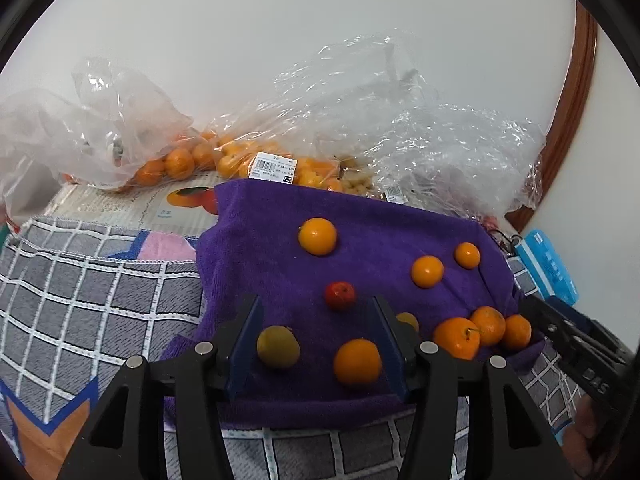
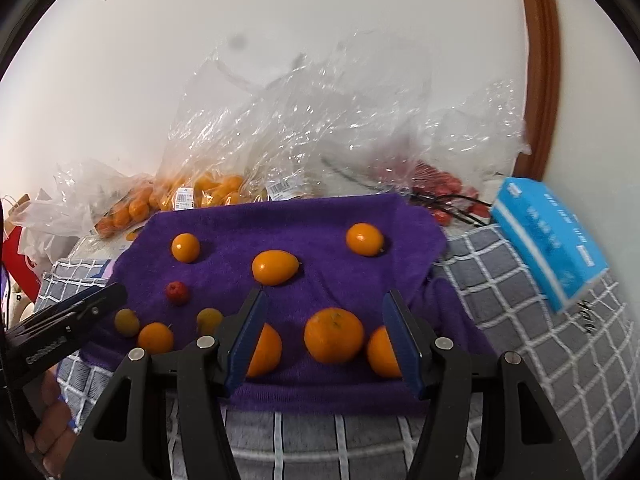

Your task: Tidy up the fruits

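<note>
Both grippers hover open above the fruit on the purple towel (image 2: pixel 304 220).
Right gripper (image 2: pixel 324 336): center on the mandarin (image 2: pixel 334 340), close gently; left gripper (image 1: pixel 316 344) holds nothing.

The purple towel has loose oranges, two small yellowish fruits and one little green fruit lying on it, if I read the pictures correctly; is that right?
Not quite: the little fruit is red, not green, as the right wrist view shows. The oranges and the two yellowish fruits do lie loose on the purple towel.
</note>
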A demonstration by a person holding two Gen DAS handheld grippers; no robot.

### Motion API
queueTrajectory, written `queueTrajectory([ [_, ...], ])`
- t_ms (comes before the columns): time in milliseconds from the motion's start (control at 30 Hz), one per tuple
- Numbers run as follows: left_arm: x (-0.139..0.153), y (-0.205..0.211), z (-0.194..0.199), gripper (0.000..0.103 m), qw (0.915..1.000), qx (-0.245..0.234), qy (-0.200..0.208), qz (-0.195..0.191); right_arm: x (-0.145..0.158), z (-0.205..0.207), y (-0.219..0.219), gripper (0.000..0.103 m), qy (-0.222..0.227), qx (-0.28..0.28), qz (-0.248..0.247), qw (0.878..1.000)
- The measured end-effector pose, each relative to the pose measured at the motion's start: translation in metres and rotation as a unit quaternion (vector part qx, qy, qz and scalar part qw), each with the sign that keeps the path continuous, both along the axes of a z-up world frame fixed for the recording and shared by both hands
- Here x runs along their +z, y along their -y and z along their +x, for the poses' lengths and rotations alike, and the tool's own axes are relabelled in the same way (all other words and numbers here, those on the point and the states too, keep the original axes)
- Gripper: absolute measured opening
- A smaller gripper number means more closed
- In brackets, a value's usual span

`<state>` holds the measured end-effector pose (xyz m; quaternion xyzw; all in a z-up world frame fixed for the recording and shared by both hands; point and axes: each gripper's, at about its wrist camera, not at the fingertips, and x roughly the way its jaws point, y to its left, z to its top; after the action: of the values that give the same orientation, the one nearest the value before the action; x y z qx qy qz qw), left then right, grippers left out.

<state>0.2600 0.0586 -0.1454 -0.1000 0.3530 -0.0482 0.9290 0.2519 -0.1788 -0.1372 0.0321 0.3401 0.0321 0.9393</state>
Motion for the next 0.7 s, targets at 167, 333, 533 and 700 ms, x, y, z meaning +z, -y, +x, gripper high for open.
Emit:
queueTrajectory([
  [167, 0.012, 0.01, -0.013, 0.053, 0.9995, 0.0, -0.018, 0.025, 0.014, -0.025, 0.005, 0.06, -0.002, -0.003, -0.015, 1.0],
  [333, 0.025, 0.017, -0.036, 0.063, 0.9987, 0.003, -0.027, 0.043, 0.022, -0.049, 0.011, 0.06, -0.008, -0.007, 0.008, 1.0],
  [533, 0.051, 0.025, -0.08, 0.076, 0.9972, 0.011, -0.009, 0.074, 0.047, -0.086, 0.012, 0.06, 0.0, -0.026, -0.02, 0.999],
  [700, 0.075, 0.027, -0.118, 0.08, 0.9967, 0.019, 0.005, 0.079, 0.064, -0.116, 0.016, 0.063, -0.012, -0.026, -0.007, 1.0],
])
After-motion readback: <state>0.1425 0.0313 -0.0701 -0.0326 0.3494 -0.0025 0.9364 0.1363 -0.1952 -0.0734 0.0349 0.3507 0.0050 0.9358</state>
